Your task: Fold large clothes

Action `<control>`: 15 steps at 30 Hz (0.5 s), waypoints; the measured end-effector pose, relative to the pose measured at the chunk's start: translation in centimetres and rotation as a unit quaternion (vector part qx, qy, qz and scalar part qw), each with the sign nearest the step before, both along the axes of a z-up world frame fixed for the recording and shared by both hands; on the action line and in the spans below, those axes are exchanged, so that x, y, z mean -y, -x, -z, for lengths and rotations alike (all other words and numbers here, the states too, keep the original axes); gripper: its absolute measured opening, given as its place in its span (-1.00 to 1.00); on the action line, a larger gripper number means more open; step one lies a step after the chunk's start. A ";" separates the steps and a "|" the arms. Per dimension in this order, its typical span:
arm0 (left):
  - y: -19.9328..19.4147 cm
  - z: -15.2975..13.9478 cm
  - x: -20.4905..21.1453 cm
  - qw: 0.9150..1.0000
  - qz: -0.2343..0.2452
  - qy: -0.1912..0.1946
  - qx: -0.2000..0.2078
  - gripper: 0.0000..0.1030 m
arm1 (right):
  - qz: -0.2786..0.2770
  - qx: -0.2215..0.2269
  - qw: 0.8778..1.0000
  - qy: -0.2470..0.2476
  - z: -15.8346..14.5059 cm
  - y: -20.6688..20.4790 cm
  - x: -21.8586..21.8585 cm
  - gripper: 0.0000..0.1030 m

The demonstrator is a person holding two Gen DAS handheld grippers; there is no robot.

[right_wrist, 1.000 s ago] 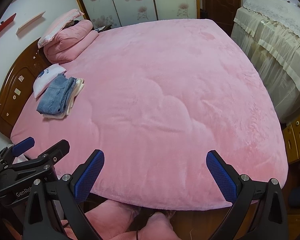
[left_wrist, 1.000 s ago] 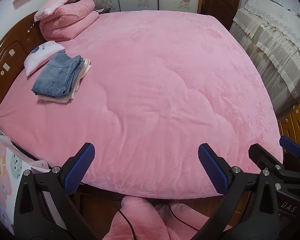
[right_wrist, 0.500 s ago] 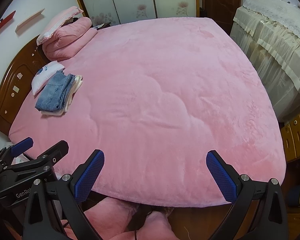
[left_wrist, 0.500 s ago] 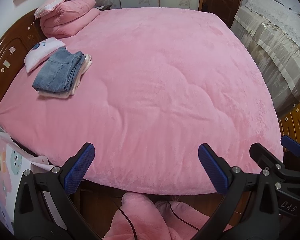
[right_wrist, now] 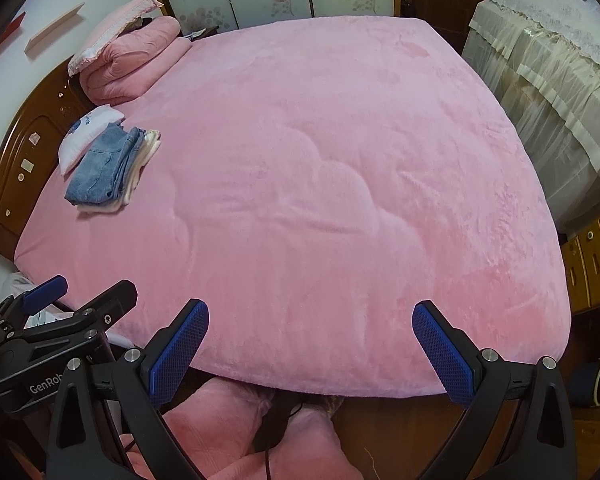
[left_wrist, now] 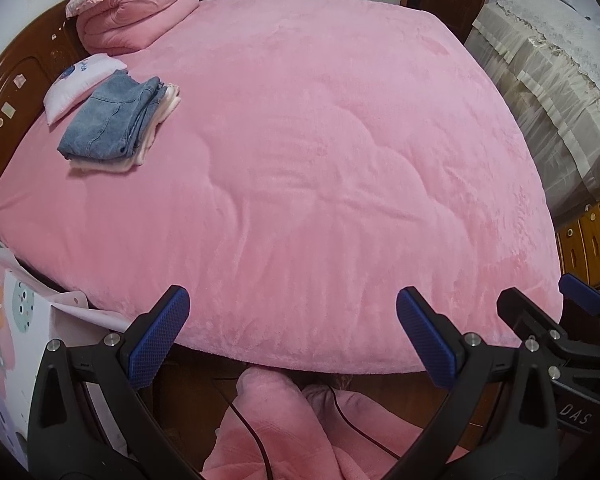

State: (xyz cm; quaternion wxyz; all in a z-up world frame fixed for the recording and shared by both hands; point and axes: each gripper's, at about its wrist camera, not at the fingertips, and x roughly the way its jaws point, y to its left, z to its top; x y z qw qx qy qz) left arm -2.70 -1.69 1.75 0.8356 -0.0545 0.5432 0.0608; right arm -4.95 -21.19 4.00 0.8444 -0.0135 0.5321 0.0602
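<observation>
A folded pair of blue jeans [left_wrist: 110,124] [right_wrist: 100,172] lies on top of folded pale clothes at the far left of the pink bed [left_wrist: 320,160] [right_wrist: 320,180]. My left gripper [left_wrist: 292,340] hovers open over the bed's near edge, nothing between its blue pads. My right gripper [right_wrist: 310,352] is open too, just to the right of the left one. Each gripper shows at the edge of the other's view. Both stay far from the folded stack.
A folded pink quilt [left_wrist: 136,12] with a pillow on it sits by the wooden headboard [left_wrist: 8,92]. A small white pillow [left_wrist: 80,80] lies behind the jeans. A covered cabinet [left_wrist: 560,80] stands right of the bed. A person's pink-clad legs [left_wrist: 280,428] show below.
Both grippers have pulled back and dipped slightly, so the bed's near edge sits a little higher in view. Nothing on the bed has moved.
</observation>
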 end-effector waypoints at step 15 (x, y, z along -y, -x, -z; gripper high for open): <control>-0.6 0.1 0.6 1.000 0.017 -0.005 0.004 0.99 | 0.015 -0.001 1.000 -0.001 0.4 -0.4 1.0 1.00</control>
